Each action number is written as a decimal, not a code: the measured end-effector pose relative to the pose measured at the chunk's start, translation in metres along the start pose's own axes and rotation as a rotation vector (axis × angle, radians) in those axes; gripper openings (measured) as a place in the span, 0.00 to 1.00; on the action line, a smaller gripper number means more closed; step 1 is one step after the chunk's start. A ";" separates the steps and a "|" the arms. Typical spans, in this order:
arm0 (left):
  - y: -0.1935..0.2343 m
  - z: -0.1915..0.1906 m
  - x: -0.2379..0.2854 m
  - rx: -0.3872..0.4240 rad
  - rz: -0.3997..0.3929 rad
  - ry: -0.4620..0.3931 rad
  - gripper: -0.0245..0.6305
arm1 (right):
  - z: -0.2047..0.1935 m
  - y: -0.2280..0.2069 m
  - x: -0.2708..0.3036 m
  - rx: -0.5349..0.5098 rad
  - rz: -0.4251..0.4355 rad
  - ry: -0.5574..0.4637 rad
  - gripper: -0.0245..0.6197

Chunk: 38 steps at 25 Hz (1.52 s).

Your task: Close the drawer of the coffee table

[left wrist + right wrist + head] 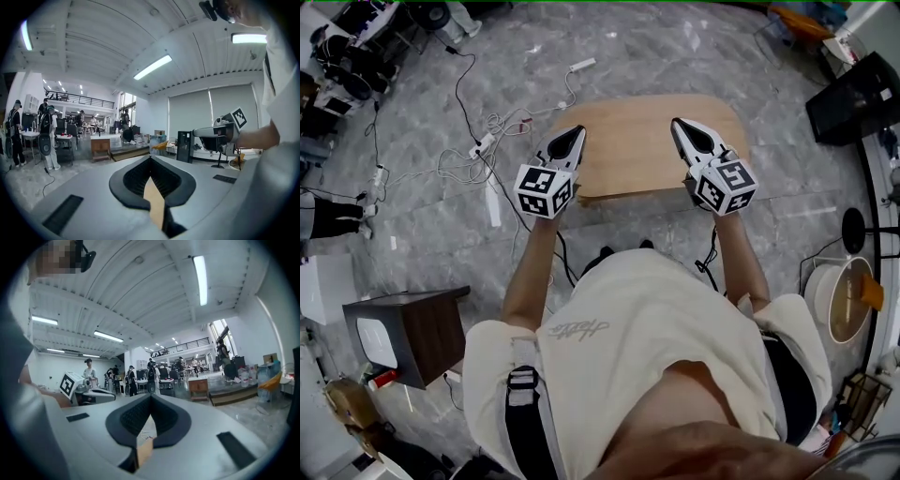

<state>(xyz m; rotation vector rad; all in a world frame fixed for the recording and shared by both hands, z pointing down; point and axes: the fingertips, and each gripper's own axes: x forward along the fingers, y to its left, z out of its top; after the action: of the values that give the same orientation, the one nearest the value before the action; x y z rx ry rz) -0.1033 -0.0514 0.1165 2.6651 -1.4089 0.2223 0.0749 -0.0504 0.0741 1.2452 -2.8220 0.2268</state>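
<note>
My left gripper and right gripper hover above the table, jaws together and empty; I see no drawer out, so probably done.

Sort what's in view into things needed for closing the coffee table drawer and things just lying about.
For the job: coffee table; left gripper; right gripper; both shut.
Lying about: floor cables; power strip; dark side cabinet; black case.
</note>
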 end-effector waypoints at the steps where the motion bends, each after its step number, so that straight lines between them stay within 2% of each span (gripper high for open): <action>1: -0.002 0.008 -0.001 0.006 0.002 -0.017 0.05 | 0.012 0.005 -0.001 -0.008 0.012 -0.021 0.03; 7: -0.014 0.057 -0.012 0.042 0.017 -0.097 0.05 | 0.063 0.020 -0.014 -0.037 0.012 -0.120 0.03; 14: -0.008 0.081 -0.015 0.055 0.064 -0.120 0.04 | 0.093 0.016 -0.030 -0.029 -0.030 -0.201 0.03; 23: -0.007 0.091 -0.021 0.080 0.103 -0.107 0.05 | 0.077 0.023 -0.021 -0.047 -0.015 -0.150 0.03; 34: -0.003 0.061 -0.018 0.037 0.109 -0.064 0.05 | 0.058 0.020 -0.013 -0.081 -0.017 -0.101 0.03; 38: -0.009 0.063 -0.008 0.036 0.098 -0.058 0.05 | 0.057 0.010 -0.017 -0.072 -0.010 -0.104 0.03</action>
<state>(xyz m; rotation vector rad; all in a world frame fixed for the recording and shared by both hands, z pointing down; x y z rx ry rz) -0.0961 -0.0508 0.0525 2.6542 -1.5691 0.1817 0.0801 -0.0401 0.0152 1.2921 -2.8806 0.0612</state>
